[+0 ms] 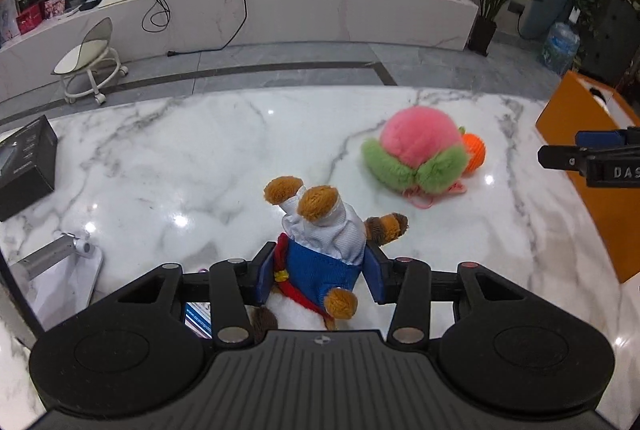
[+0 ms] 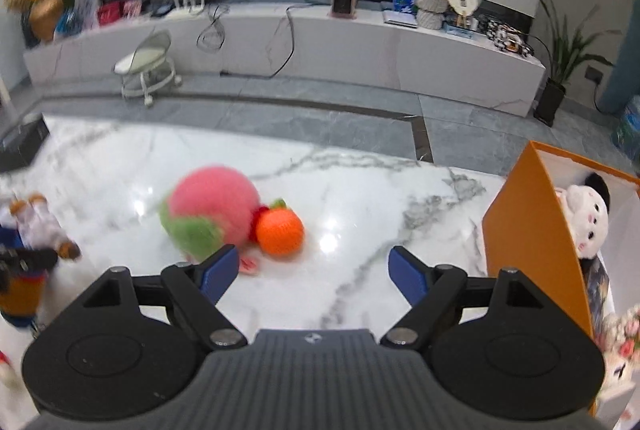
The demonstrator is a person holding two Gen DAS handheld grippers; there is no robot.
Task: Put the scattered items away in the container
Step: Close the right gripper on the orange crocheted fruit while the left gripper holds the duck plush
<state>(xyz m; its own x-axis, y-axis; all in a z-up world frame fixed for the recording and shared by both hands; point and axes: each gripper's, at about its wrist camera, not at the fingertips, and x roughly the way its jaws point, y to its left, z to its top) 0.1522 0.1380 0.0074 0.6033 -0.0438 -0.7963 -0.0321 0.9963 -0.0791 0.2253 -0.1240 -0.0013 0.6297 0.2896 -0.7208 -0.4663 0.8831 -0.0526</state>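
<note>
My left gripper (image 1: 320,276) is shut on a plush bear (image 1: 324,242) in blue overalls and a white shirt, held above the marble table (image 1: 180,165). The bear also shows at the left edge of the right wrist view (image 2: 36,226). A pink and green plush peach (image 1: 416,153) lies on the table with an orange knitted fruit (image 1: 474,151) touching it; both show in the right wrist view, the peach (image 2: 208,213) left of the orange fruit (image 2: 280,230). My right gripper (image 2: 316,272) is open and empty, just in front of them. The orange box (image 2: 528,226) at the right holds a white plush toy (image 2: 588,218).
A black box (image 1: 26,165) sits at the table's left edge and a white stand (image 1: 64,270) near the front left. The orange box (image 1: 580,165) stands along the right edge. Beyond the table are a grey floor, a small stool (image 1: 90,61) and a long white cabinet.
</note>
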